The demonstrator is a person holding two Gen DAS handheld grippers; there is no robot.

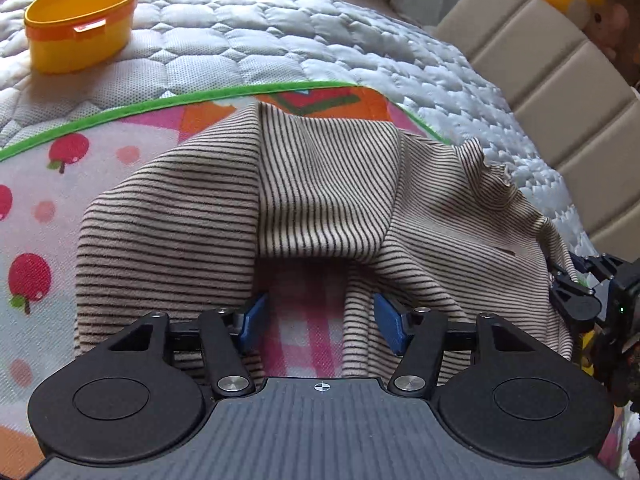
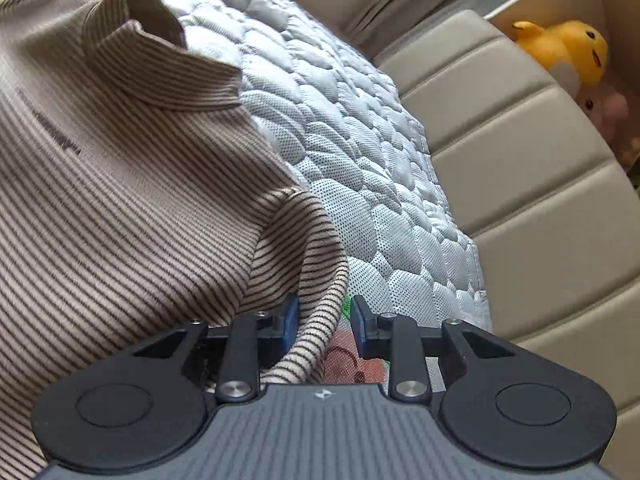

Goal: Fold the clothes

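Observation:
A beige shirt with thin dark stripes (image 1: 320, 204) lies crumpled on a colourful fruit-print mat (image 1: 44, 208). My left gripper (image 1: 320, 320) is open at the shirt's near edge, with cloth draped over both blue fingers and bare mat between them. My right gripper (image 2: 325, 322) is open, and a rolled edge of the shirt (image 2: 132, 184) lies between its fingers against the left one. The shirt's collar (image 2: 160, 72) stands up at the far side. The right gripper also shows at the right edge of the left wrist view (image 1: 580, 296).
The mat lies on a grey quilted bed cover (image 1: 280, 48). A yellow plastic tub (image 1: 80, 24) stands at the far left. A beige padded headboard (image 2: 520, 168) runs along the right, with a yellow plush toy (image 2: 564, 48) behind it.

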